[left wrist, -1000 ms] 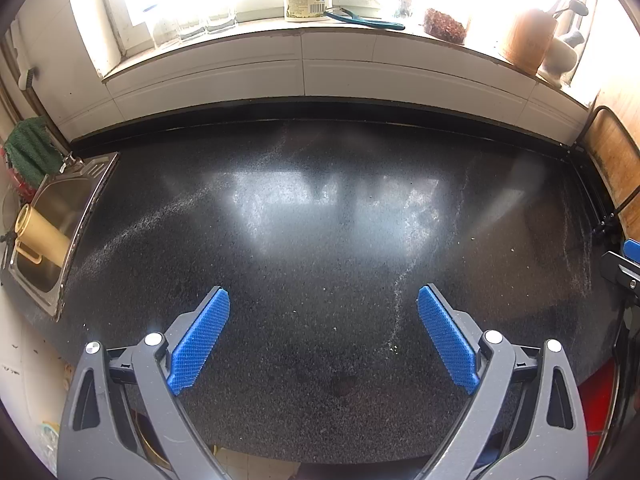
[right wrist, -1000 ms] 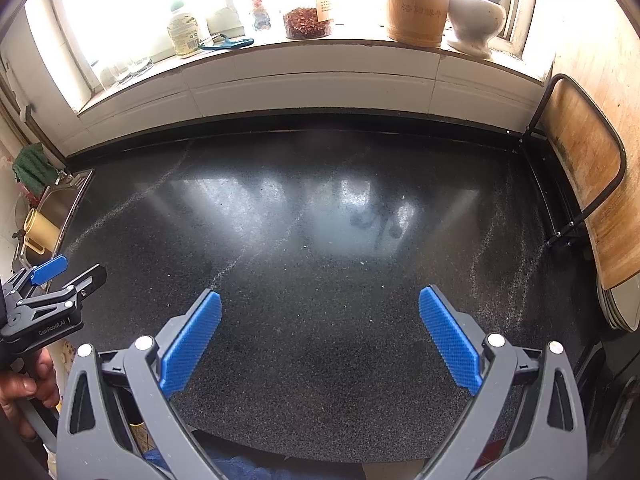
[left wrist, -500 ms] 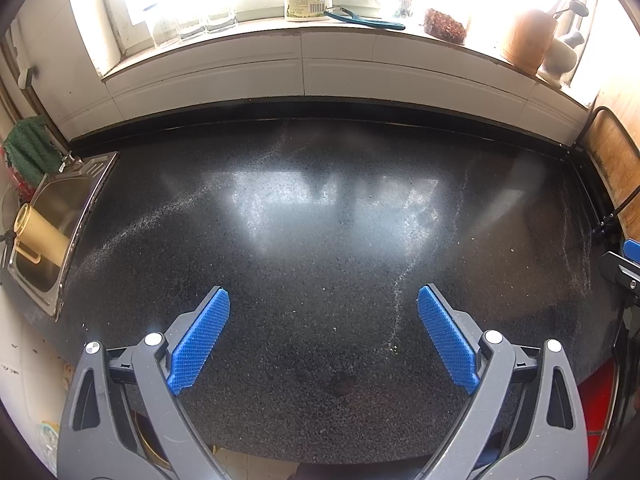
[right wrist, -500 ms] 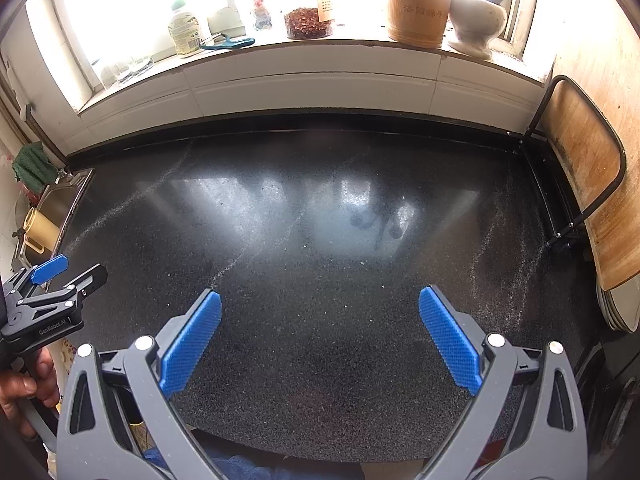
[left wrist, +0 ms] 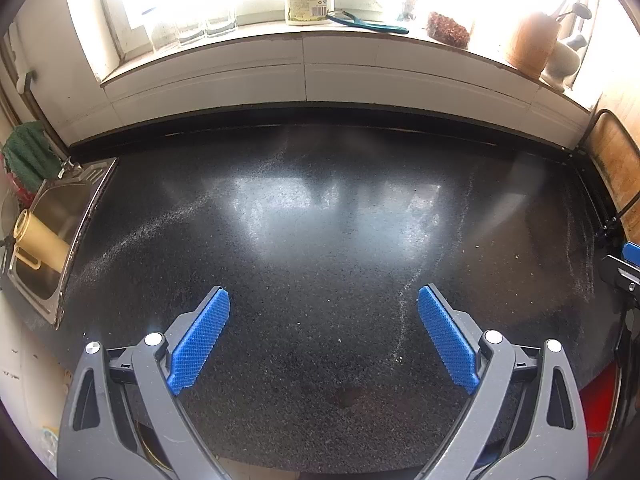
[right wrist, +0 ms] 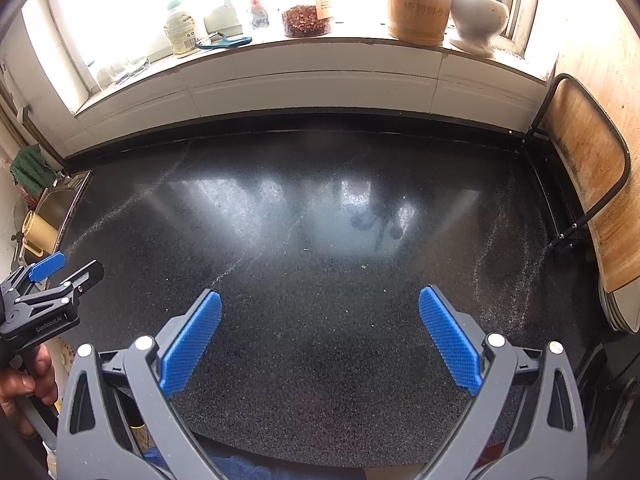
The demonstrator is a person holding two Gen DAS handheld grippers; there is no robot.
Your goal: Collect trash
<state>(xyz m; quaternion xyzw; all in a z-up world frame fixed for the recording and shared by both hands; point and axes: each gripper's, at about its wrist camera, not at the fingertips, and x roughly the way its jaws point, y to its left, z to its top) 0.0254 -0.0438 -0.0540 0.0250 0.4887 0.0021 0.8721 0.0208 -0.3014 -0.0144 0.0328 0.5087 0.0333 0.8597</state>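
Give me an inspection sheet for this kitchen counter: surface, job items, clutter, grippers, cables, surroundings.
Surface: black speckled countertop, glossy with window glare, streaked with pale dust trails and a few crumbs.
Job's things: no distinct piece of trash seen on the counter.
Clutter: windowsill holds a bottle, blue-handled tool, dish of red bits, wooden canister, mortar and pestle.
Grippers: left hand-held gripper open, empty; right hand-held gripper open, empty.
Cables: nothing seen.
Surroundings: steel sink at left with a yellowish cup; green cloth; wooden board in a black rack at right.
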